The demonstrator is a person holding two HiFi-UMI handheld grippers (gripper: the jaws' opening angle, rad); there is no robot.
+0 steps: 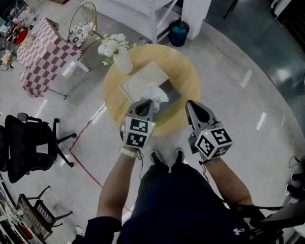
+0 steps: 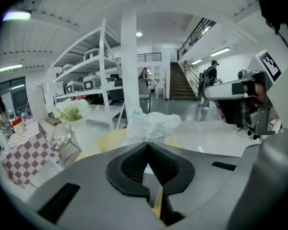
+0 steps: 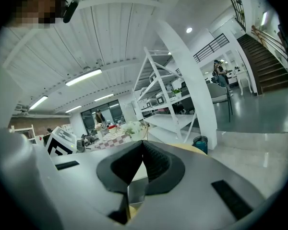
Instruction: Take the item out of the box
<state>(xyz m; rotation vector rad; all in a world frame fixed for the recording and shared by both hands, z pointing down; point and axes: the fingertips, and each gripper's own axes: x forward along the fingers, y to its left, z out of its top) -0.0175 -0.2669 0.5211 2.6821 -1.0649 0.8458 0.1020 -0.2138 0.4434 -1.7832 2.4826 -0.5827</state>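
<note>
A low round wooden table (image 1: 185,75) carries an open white box (image 1: 134,87) with a dark inside. My left gripper (image 1: 150,102) is shut on a crumpled white plastic packet (image 1: 155,92), held just over the box. In the left gripper view the packet (image 2: 152,124) sticks up from the meeting tips of my left gripper (image 2: 147,144), blue print on its side. To the right, my right gripper (image 1: 189,104) hovers over the table's near edge; in its own view the right gripper (image 3: 143,142) has its jaws together with nothing between them.
A white vase of white flowers (image 1: 116,51) stands on the table's far left edge. Around the table are a blue bin (image 1: 178,33), a white pillar (image 1: 198,4), white shelving (image 1: 137,6), a wire chair (image 1: 82,28), a checkered table (image 1: 38,55) and a black office chair (image 1: 25,144).
</note>
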